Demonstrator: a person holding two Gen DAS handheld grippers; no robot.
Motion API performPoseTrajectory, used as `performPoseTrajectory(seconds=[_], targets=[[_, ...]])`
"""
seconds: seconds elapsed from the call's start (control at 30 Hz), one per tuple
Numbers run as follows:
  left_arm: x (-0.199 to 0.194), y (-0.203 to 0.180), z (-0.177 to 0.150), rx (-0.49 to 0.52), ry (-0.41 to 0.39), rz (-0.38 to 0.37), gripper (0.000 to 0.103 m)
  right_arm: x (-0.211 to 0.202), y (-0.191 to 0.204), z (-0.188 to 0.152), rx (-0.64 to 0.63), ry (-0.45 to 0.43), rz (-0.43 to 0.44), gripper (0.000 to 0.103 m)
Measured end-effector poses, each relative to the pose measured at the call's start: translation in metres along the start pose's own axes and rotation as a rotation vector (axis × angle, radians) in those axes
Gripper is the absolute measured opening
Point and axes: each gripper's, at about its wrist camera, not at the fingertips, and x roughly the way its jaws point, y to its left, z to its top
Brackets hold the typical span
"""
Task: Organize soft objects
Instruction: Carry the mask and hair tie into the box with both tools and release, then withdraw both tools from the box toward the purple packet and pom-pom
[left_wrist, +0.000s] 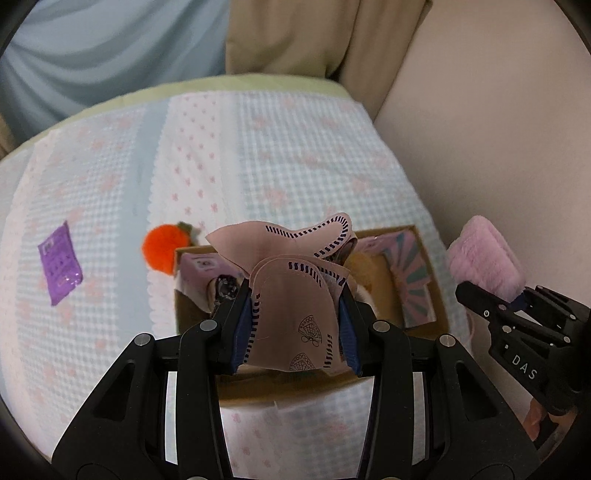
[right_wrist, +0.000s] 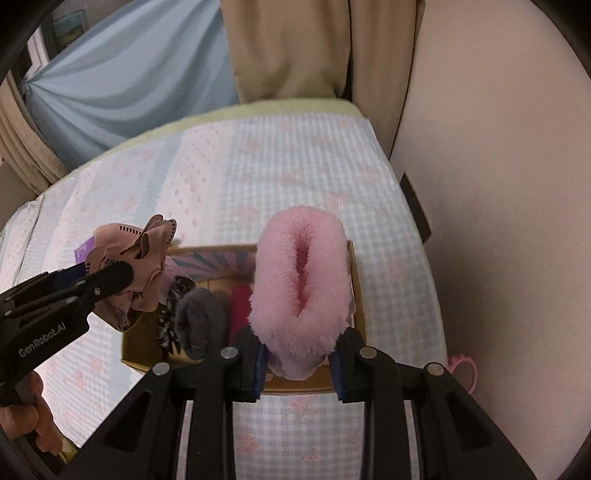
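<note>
Over a checked bedspread (left_wrist: 303, 155), a cardboard box (right_wrist: 358, 295) sits below both grippers. The left gripper (left_wrist: 295, 317) pinches a pink cloth (left_wrist: 291, 280) between its fingers; the right gripper (right_wrist: 299, 363) clamps a fluffy pink slipper (right_wrist: 301, 280).

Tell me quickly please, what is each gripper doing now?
Left gripper: closed on the pink cloth, above the cardboard box.
Right gripper: closed on the fluffy pink slipper, above the same box.

We see soft, even indoor light with faint shadows and no glare. The bedspread (left_wrist: 295, 155) looks blurred toward its far edge. Both views bend strongly and go black at the corners.
</note>
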Motion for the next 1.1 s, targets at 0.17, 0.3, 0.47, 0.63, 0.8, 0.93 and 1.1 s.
performPoseTrajectory(seconds=[0.17, 0.3, 0.47, 0.63, 0.8, 0.93, 1.1], targets=[[0.04, -0.001, 0.004, 0.026, 0.061, 0.014, 0.038, 0.035, -0.006, -0.005, 0.028, 0.078, 0.017, 0.025], [0.067, 0.001, 0.006, 0.048, 0.104, 0.021, 0.038, 0.06, -0.005, -0.009, 0.039, 0.128, 0.042, 0.025], [0.09, 0.002, 0.008, 0.078, 0.156, 0.029, 0.093, 0.082, 0.001, -0.013, 0.025, 0.156, 0.007, 0.047], [0.092, 0.007, 0.01, 0.087, 0.173, 0.111, 0.098, 0.088, 0.003, -0.023, 0.0, 0.17, 0.023, 0.103], [0.086, 0.022, 0.005, 0.045, 0.185, 0.101, 0.098, 0.088, 0.001, -0.025, 0.005, 0.167, 0.031, 0.103], [0.08, 0.029, 0.002, 0.031, 0.185, 0.097, 0.098, 0.082, 0.0, -0.023, 0.016, 0.143, 0.035, 0.103], [0.067, 0.031, 0.001, 0.02, 0.169, 0.087, 0.098, 0.068, 0.003, -0.021, 0.012, 0.116, 0.041, 0.103]])
